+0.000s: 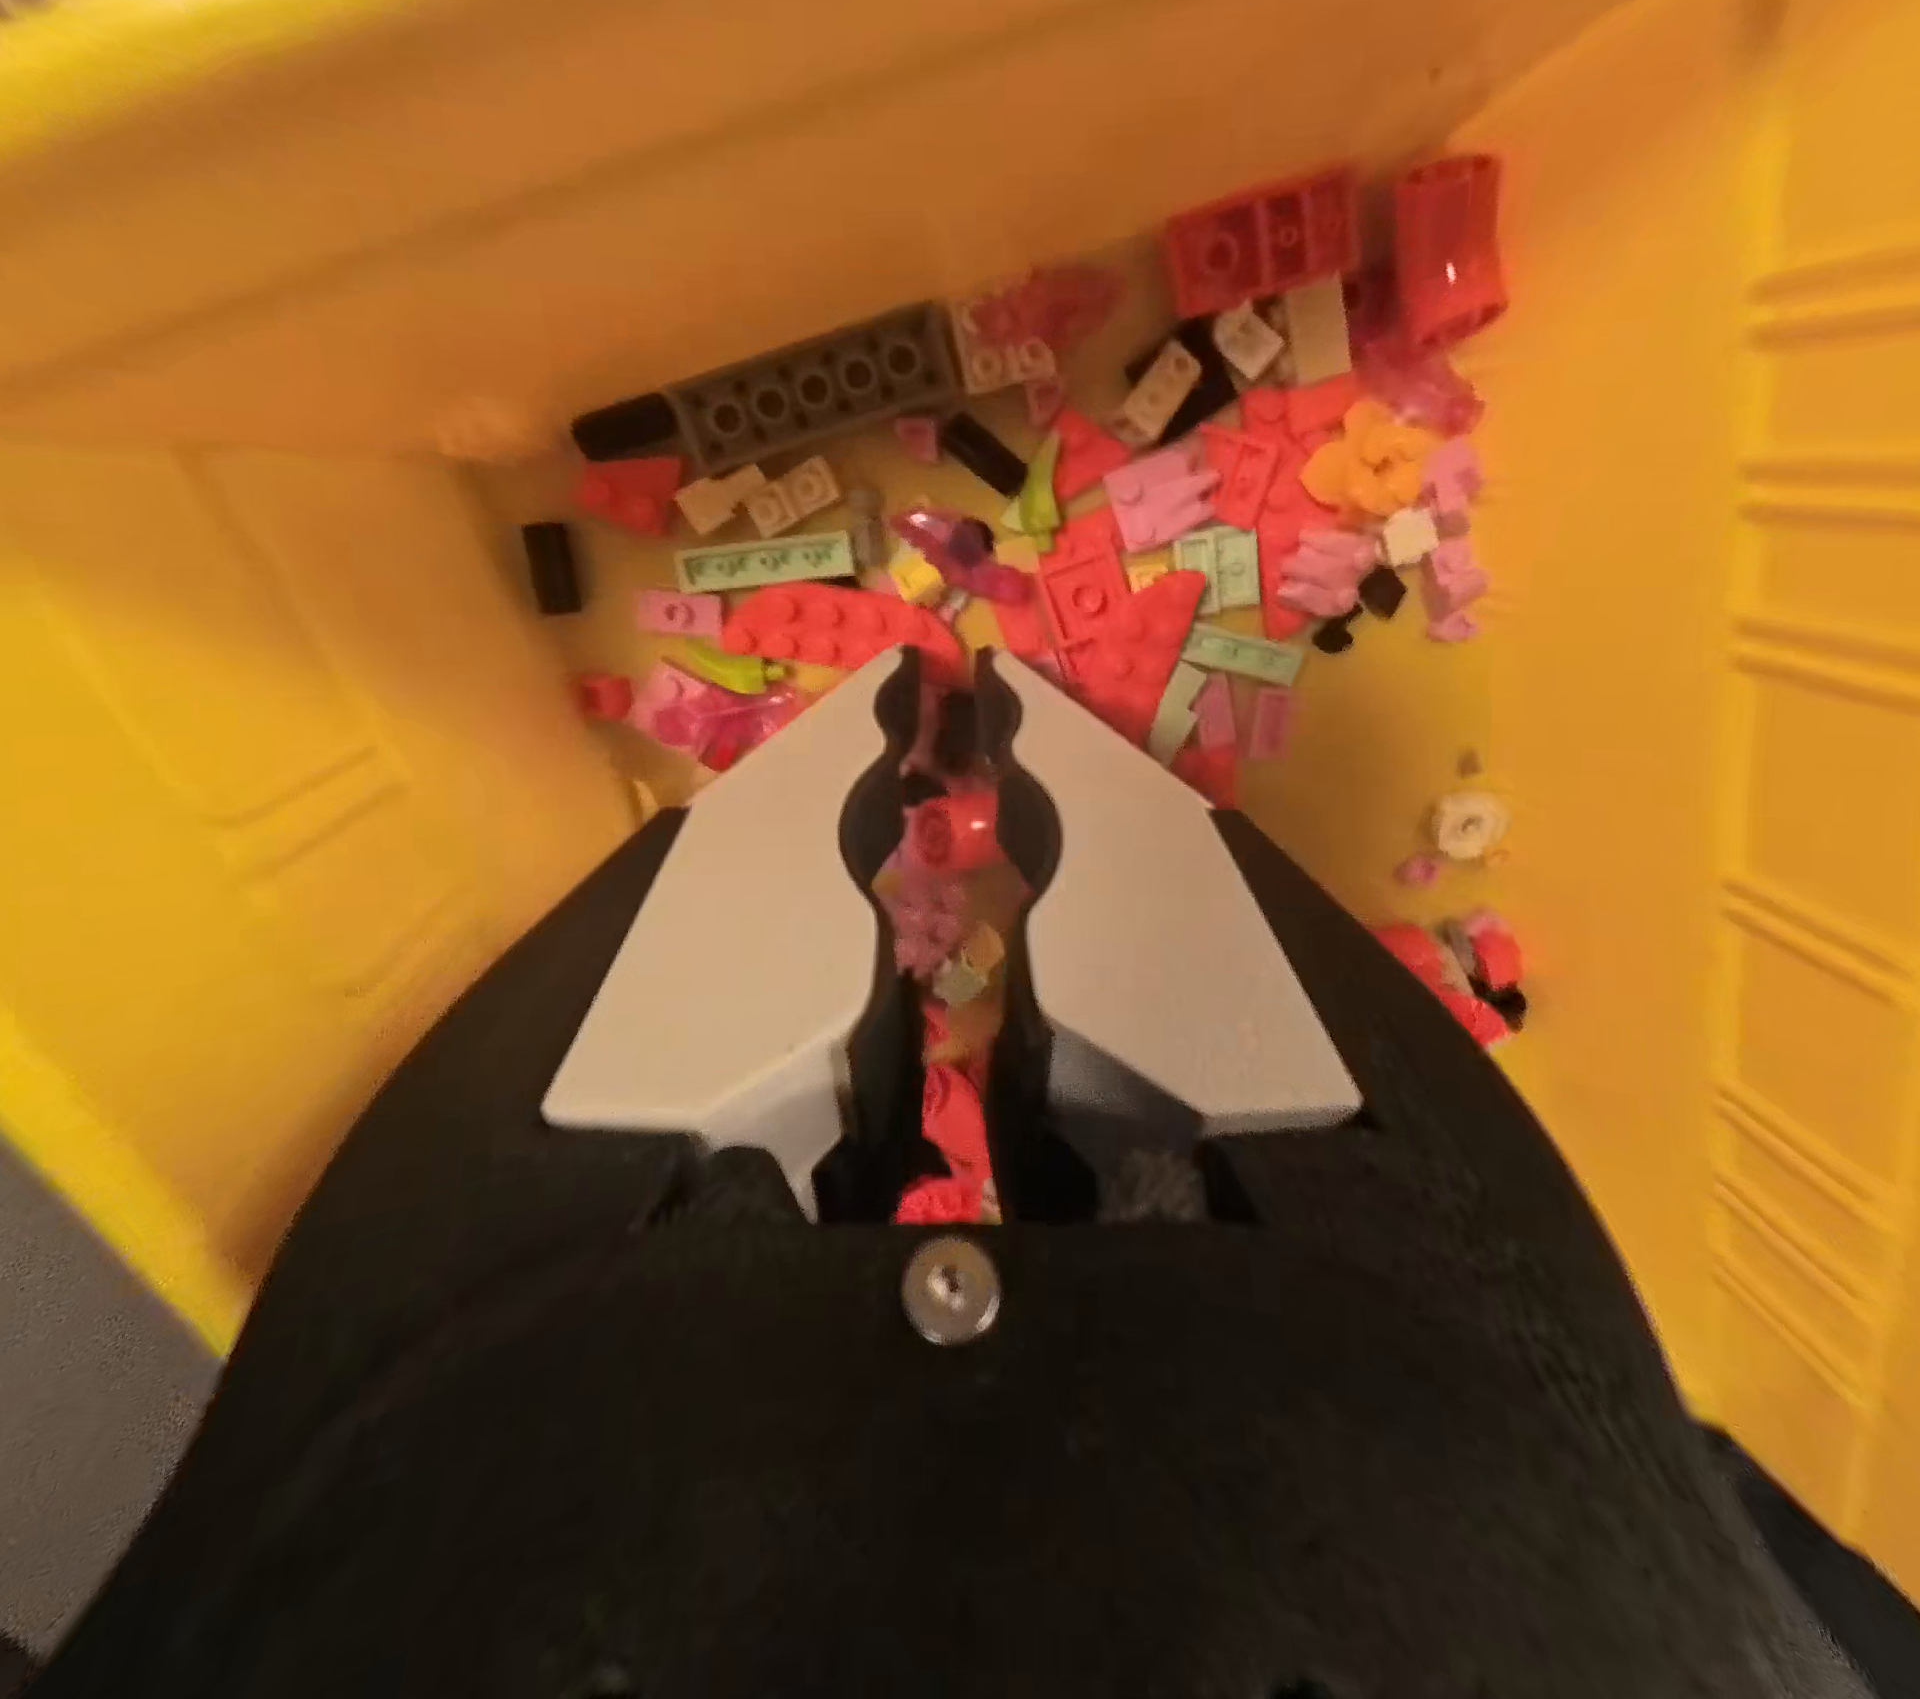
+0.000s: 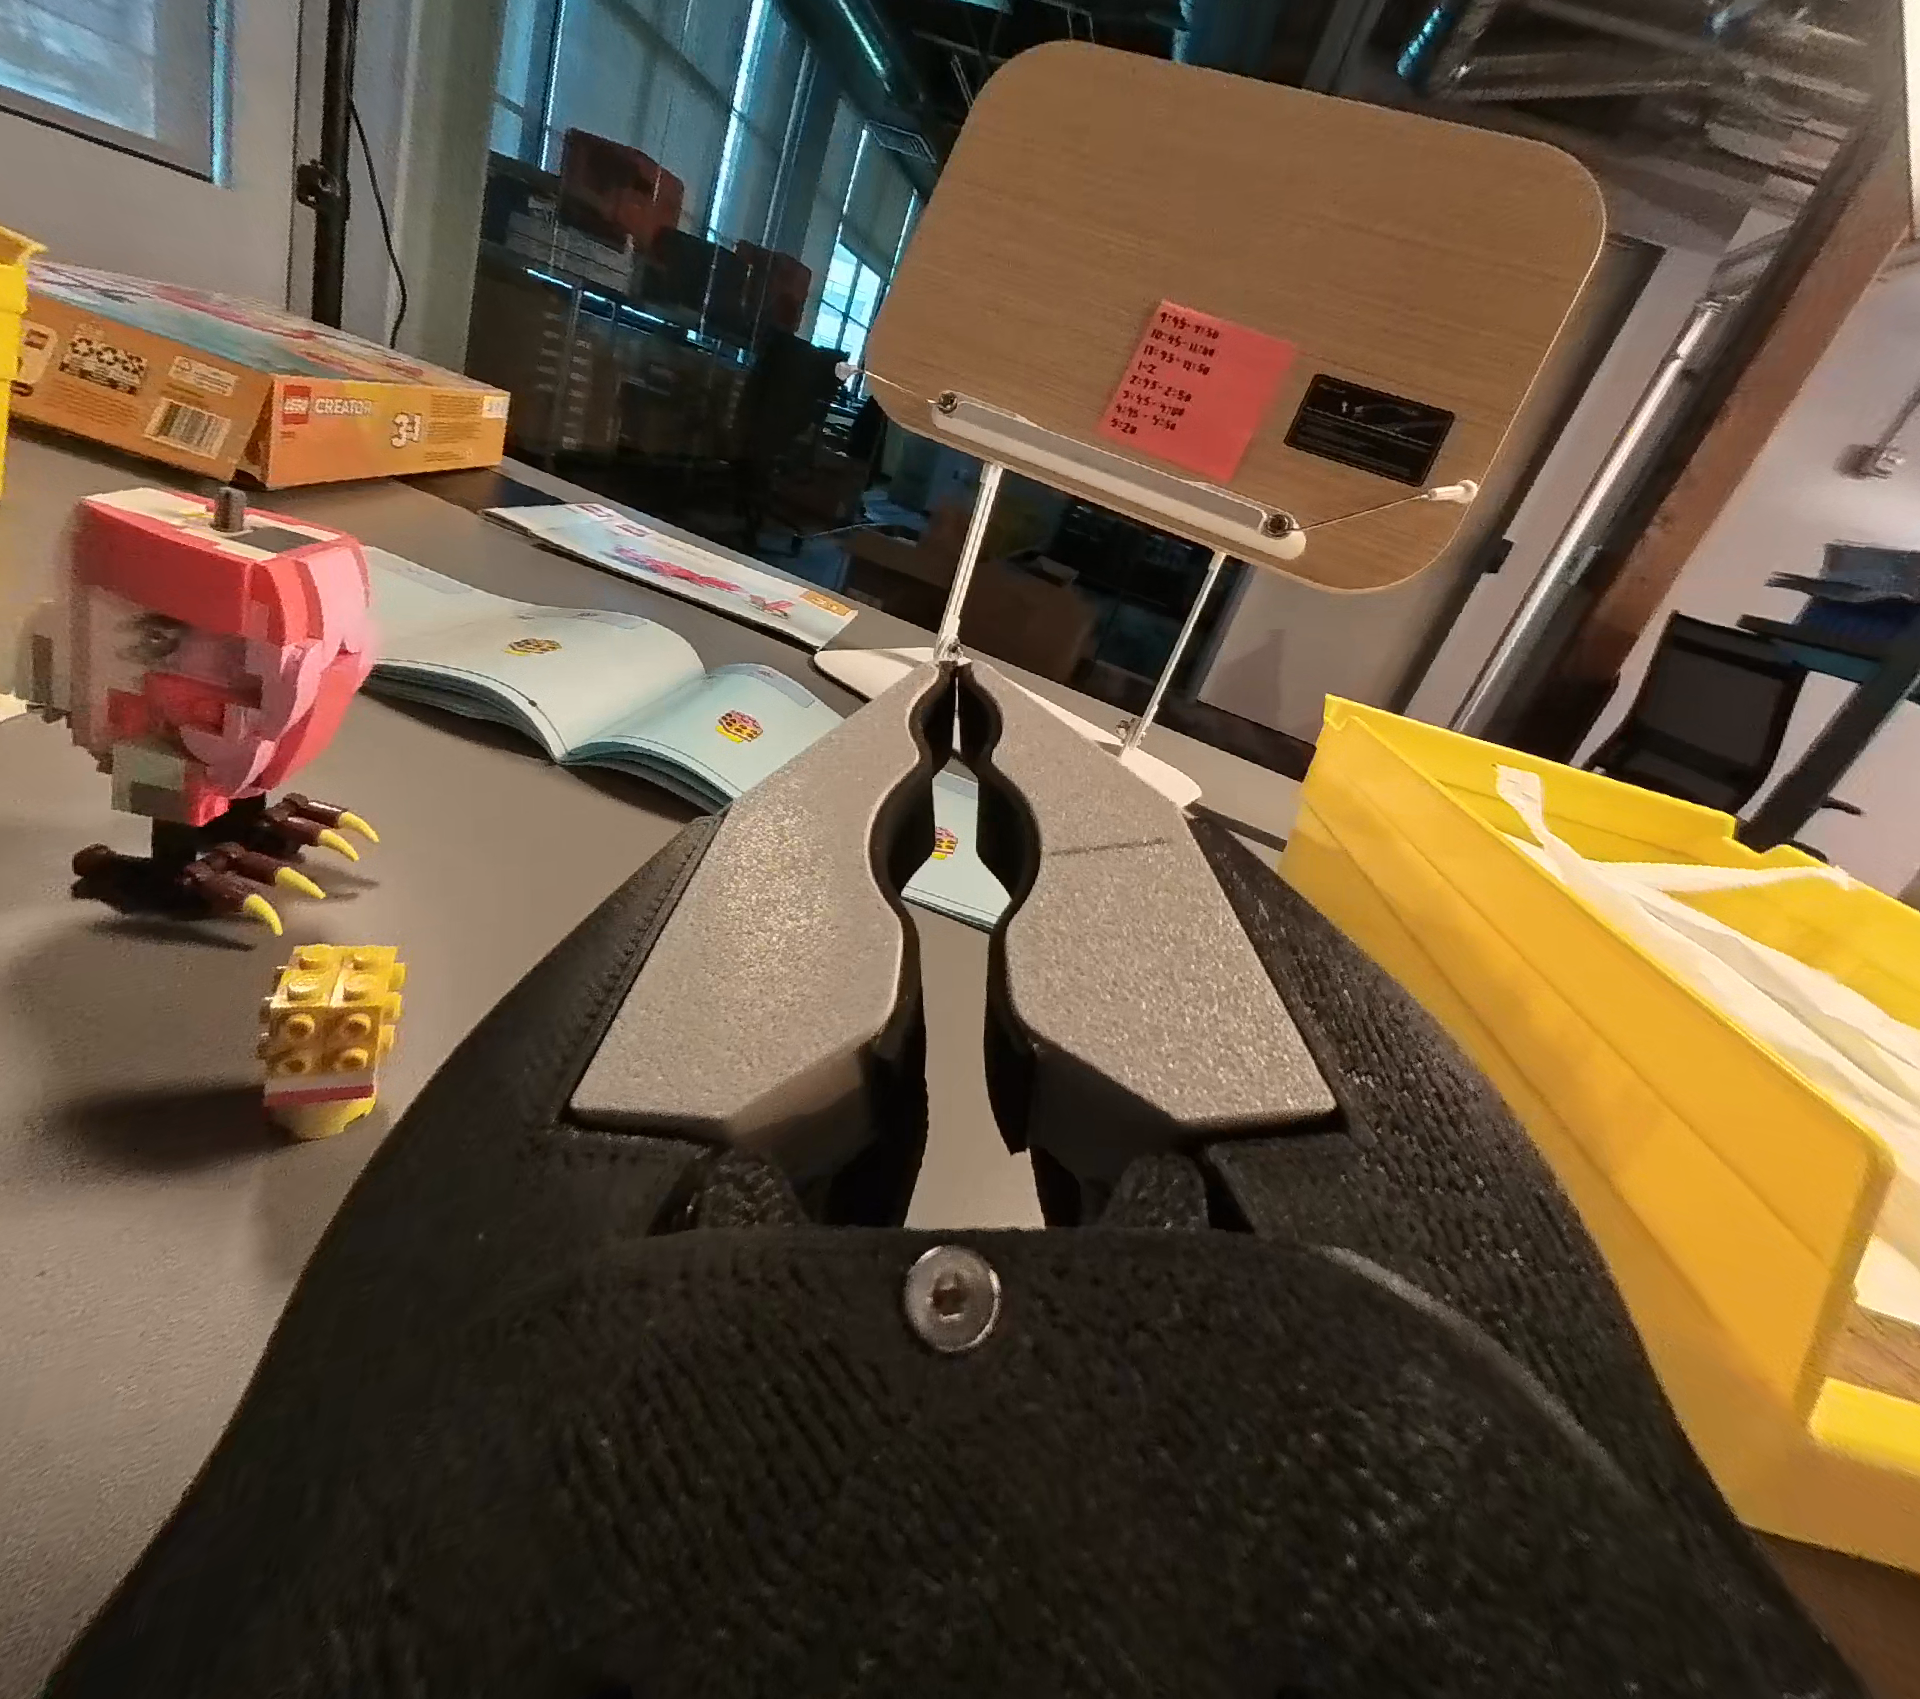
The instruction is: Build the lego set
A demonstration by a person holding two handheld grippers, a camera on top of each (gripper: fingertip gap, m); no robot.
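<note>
Peering into a yellow bin (image 1: 727, 91) of bricks (image 1: 1091, 527), left tool (image 1: 945, 662) slightly parted; right tool (image 2: 954, 681) clenched bare.

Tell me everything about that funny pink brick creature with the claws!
The pink brick creature is a blocky body of pink, red and some white plastic bricks, with a small grey peg on top. It stands upright on dark brown feet tipped with yellow claws, on the dark grey table. A small yellow brick block sits nearby, not touching.

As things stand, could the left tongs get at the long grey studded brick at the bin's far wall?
Probably yes: the left tongs are already inside the yellow plastic bin, and the grey brick lies uncovered beyond the loose pieces.
</note>
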